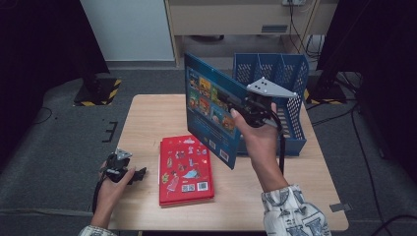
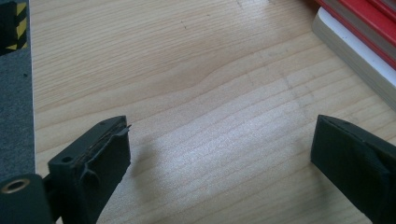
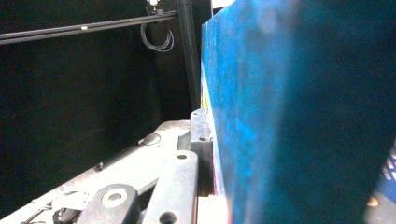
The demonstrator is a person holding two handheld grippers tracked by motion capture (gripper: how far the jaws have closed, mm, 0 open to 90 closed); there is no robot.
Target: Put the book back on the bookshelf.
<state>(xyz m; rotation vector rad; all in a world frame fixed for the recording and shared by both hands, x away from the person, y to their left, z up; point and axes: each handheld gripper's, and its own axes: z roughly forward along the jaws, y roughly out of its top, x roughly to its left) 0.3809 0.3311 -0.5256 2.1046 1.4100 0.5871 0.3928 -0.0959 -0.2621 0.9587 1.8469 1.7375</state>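
A blue picture book (image 1: pixel 209 105) is held upright in the air above the table, in front of the blue basket. My right gripper (image 1: pixel 235 105) is shut on its right edge; in the right gripper view the blue book (image 3: pixel 299 112) is clamped against one black jaw. A stack of red books (image 1: pixel 186 169) lies flat on the wooden table (image 1: pixel 147 118). My left gripper (image 1: pixel 135 176) rests low at the table's left front edge, open, with bare wood between its jaws. The red books' edge (image 2: pixel 359 28) shows at the upper right of the left gripper view.
A blue perforated file basket (image 1: pixel 278 93) with dividers stands at the table's back right. Grey floor surrounds the table, with black stands and yellow-black tape (image 1: pixel 101 91) at the back left. The table's left half (image 2: pixel 187 84) is bare wood.
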